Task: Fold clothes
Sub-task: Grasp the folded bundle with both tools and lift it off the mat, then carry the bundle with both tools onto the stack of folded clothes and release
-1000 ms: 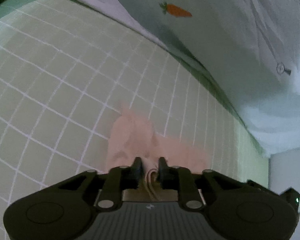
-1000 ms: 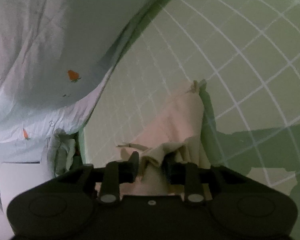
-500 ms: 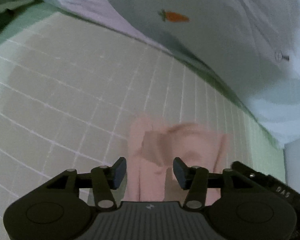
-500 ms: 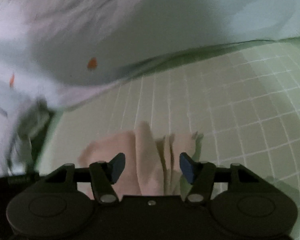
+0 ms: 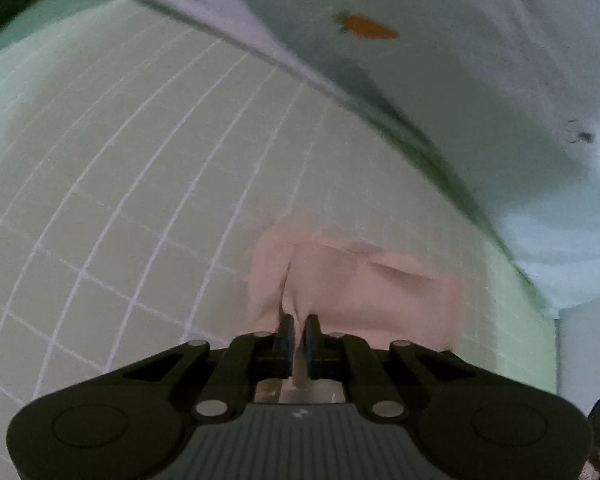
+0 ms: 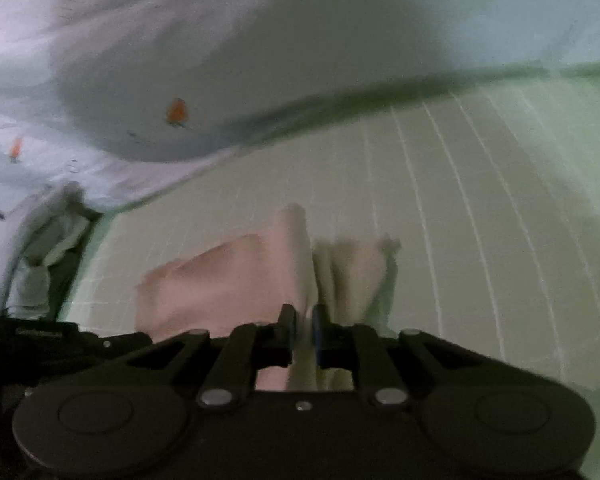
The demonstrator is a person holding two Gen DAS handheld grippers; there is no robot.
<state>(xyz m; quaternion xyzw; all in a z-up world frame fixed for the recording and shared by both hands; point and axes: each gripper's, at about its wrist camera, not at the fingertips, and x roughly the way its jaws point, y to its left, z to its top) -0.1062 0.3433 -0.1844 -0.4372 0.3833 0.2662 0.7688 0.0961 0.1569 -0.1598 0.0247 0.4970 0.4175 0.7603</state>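
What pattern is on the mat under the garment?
Pale green mat with a white grid; clearest in left wrist view.

Right hand-held gripper (image 6: 304, 320) pinching pink cloth (image 6: 236, 280), green gridded sheet (image 6: 460, 200)

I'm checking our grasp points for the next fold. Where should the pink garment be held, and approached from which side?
Hold the pink garment at its near edge, coming in low from the person's side. That edge puckers up off the grid sheet, so fingers can close on it. The left gripper and right gripper are each shut on a fold there.
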